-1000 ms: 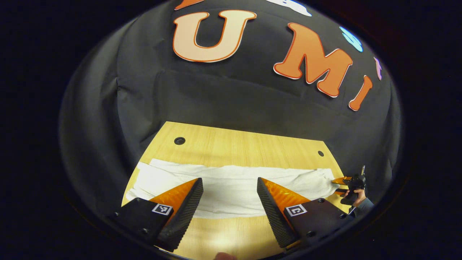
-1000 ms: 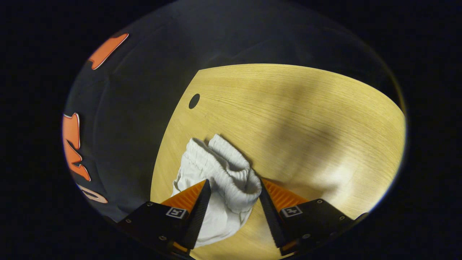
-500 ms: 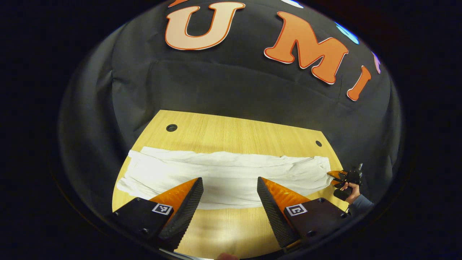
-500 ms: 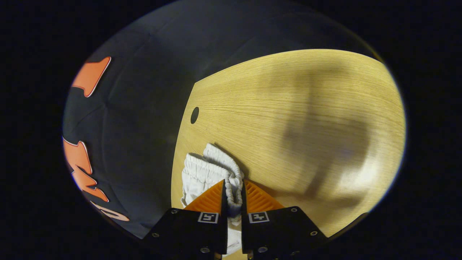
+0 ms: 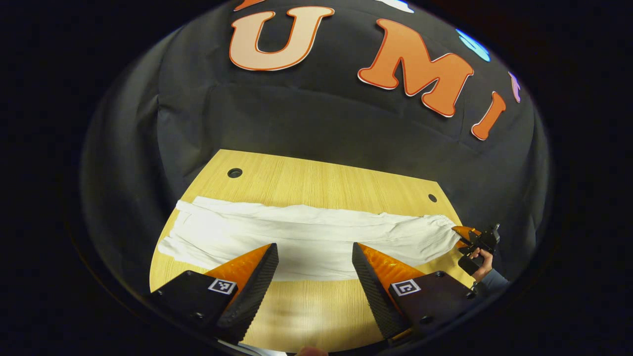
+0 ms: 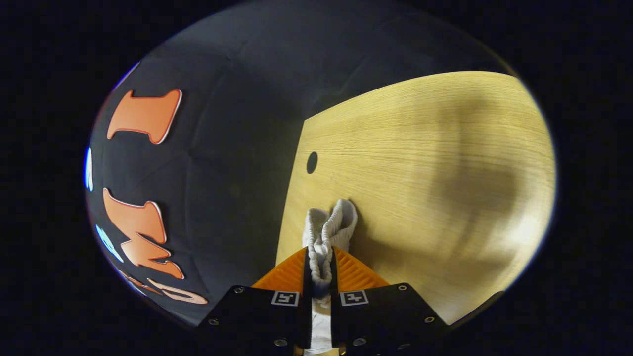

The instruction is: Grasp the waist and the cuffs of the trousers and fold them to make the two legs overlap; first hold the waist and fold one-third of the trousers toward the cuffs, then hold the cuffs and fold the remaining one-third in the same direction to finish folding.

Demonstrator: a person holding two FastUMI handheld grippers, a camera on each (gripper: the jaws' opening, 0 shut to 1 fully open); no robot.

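White trousers lie stretched across the wooden table, cuffs at the left end and elastic waist at the right end. My left gripper hovers open over the near edge of their middle, with nothing between its fingers. In the right gripper view, my right gripper is shut on the bunched elastic waistband, which sticks out past the fingertips. The left gripper view shows that right gripper at the waist end, with a hand holding it.
The table has a round hole near its far left corner and a smaller hole near the far right; the right gripper view shows a hole beyond the waistband. Black cloth walls surround the table.
My right gripper went from open around the waistband to shut on it, and the waistband now stands gathered in a narrower bunch. My left gripper stays open and has drawn back slightly.
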